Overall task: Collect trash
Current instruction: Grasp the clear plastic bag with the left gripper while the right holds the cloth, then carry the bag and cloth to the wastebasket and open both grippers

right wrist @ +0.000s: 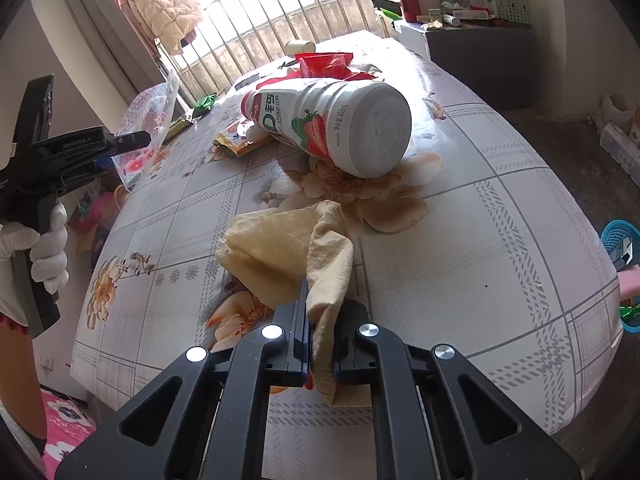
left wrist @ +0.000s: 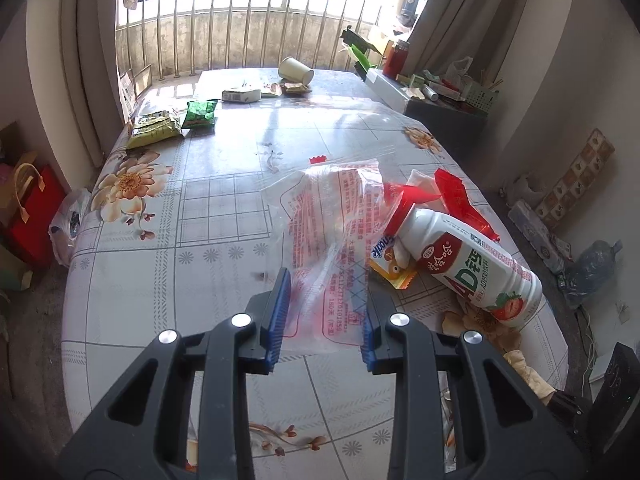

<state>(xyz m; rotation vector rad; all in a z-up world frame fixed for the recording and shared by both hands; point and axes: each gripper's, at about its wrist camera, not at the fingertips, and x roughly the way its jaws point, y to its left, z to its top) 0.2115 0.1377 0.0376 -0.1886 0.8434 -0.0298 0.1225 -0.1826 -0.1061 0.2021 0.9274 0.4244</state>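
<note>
Gripping: right gripper fingers pinched on tan cloth, lower centre; left gripper fingers parted around clear bag; bottle above.

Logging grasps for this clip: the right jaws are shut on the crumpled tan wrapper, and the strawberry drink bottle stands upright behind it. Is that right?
Not quite. The strawberry drink bottle lies on its side on the table, its base facing the right wrist view. The rest holds: the right gripper is shut on the crumpled tan wrapper.
</note>
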